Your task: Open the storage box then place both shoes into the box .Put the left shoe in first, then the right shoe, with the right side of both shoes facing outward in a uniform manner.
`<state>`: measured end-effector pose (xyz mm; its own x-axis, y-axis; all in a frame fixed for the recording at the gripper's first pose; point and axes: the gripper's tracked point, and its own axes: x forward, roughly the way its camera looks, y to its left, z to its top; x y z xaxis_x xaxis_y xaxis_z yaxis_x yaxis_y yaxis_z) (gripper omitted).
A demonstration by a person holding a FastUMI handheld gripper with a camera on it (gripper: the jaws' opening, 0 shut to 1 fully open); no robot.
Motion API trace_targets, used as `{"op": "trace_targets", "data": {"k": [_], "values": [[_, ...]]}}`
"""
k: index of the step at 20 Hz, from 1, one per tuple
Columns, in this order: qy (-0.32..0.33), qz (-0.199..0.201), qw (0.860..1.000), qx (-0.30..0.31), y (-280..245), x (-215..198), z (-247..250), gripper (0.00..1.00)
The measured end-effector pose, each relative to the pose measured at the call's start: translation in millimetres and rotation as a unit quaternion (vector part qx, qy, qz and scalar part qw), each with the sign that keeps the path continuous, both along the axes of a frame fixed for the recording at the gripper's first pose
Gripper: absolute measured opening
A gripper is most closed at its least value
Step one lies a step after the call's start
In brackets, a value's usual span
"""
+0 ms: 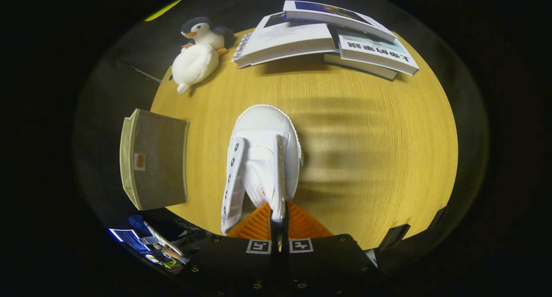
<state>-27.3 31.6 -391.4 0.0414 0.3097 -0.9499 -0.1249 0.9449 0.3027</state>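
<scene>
Shoe (263,159) first: a white canvas one, unlaced, hangs toe-forward just ahead of the gripper (279,221), its toe pointing to twelve o'clock over the table (366,159). The jaws stand pressed nearly together, pinching the right-hand eyelet flap near the shoe's opening, so the grip is on thin cloth rather than on the sole. That would explain why the shoe dangles with its tongue exposed and the other flap splayed out toward seven o'clock. A soft shadow on the wood at three o'clock of the shoe suggests it is lifted clear, though I cannot tell whether the toe touches.

Whether this is the left or right shoe is hard to judge from above; the heel and the rest of the opening are hidden behind the jaws. A second shoe I cannot place.

At nine o'clock of the shoe, overhanging the table's edge, lies the storage box (153,163), a grey fabric piece with a pale rim and a small tab. It looks flat, and whether its lid is open cannot be made out.

Farther off, a plush penguin (198,51) lies at eleven o'clock, and a loose stack of books (323,38) at one o'clock, both well apart from the shoe. Clutter below the table at seven o'clock is too dim to name.
</scene>
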Motion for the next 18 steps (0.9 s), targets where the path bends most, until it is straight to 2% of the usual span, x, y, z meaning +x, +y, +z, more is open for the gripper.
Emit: {"op": "trace_targets", "data": {"k": [3,10,15,18], "values": [[-0.016,0.018,0.999,0.041,39.0,12.6,37.1,0.01],[-0.067,0.105,0.988,0.097,156.6,43.2,121.1,0.01],[-0.076,0.163,0.978,0.104,242.6,39.4,143.2,0.01],[-0.073,0.193,0.973,0.1,286.7,32.4,138.5,0.01]]}}
